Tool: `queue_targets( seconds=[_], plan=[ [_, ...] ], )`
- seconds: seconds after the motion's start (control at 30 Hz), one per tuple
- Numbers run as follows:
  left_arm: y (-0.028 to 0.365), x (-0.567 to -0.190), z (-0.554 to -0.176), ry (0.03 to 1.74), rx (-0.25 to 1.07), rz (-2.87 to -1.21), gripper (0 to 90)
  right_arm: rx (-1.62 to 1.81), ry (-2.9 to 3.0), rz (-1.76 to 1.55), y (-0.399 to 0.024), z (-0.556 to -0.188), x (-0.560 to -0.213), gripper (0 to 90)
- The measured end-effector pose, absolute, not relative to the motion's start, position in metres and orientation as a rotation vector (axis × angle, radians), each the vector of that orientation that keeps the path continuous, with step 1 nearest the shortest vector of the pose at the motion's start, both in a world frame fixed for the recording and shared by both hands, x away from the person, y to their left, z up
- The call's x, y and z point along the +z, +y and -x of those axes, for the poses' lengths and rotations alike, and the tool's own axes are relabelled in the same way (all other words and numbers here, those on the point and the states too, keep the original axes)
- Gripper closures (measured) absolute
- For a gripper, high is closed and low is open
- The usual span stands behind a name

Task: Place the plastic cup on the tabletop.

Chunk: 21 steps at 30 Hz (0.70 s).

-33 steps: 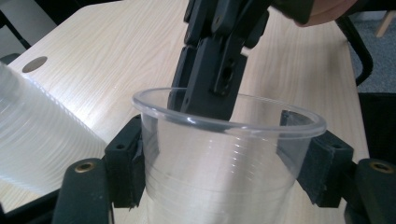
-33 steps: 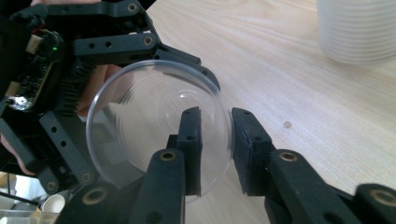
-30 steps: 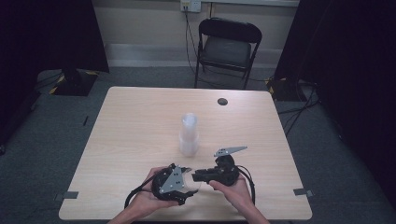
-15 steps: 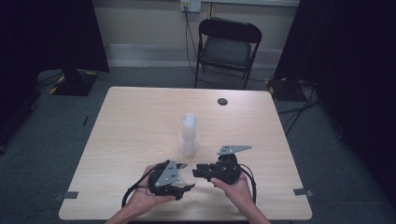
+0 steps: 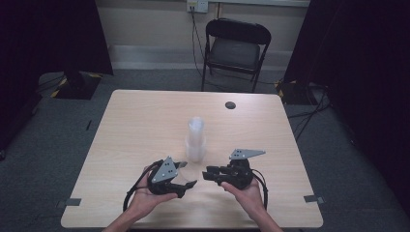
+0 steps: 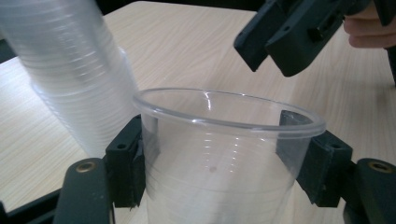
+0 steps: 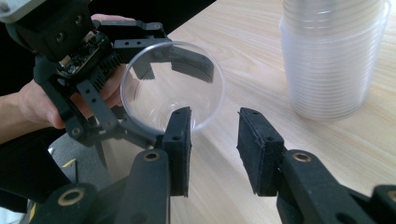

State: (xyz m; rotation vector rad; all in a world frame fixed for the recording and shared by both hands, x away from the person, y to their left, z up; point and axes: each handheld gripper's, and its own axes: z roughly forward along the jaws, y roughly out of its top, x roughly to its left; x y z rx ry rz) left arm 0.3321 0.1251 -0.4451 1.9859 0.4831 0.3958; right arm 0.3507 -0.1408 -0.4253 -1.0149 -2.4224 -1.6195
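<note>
Swung away from the cup stack (image 5: 195,137): left gripper (image 5: 181,175) clamped on one clear cup (image 6: 224,154), mouth toward right gripper (image 5: 209,175), jaws apart, empty, just opening.

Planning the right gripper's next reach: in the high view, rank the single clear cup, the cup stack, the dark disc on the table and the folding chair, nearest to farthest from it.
From the right gripper:
1. Single clear cup, just left, held in the left gripper.
2. Cup stack, beyond it, mid-table.
3. Dark disc, near the far edge.
4. Folding chair, past the table.
</note>
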Motion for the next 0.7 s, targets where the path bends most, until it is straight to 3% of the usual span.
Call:
queue_targets(
  seconds=[0.37,0.7],
  plan=[
    [0.144,-0.442,-0.336,0.602,0.39,-1.875,29.7,-1.621,-2.453,1.056,-0.147,-0.349,-0.426,62.8],
    [0.16,-0.431,-0.336,0.691,0.46,-1.805,30.0,-1.626,-2.535,1.117,-0.157,-0.341,-0.426,52.3]
  ],
)
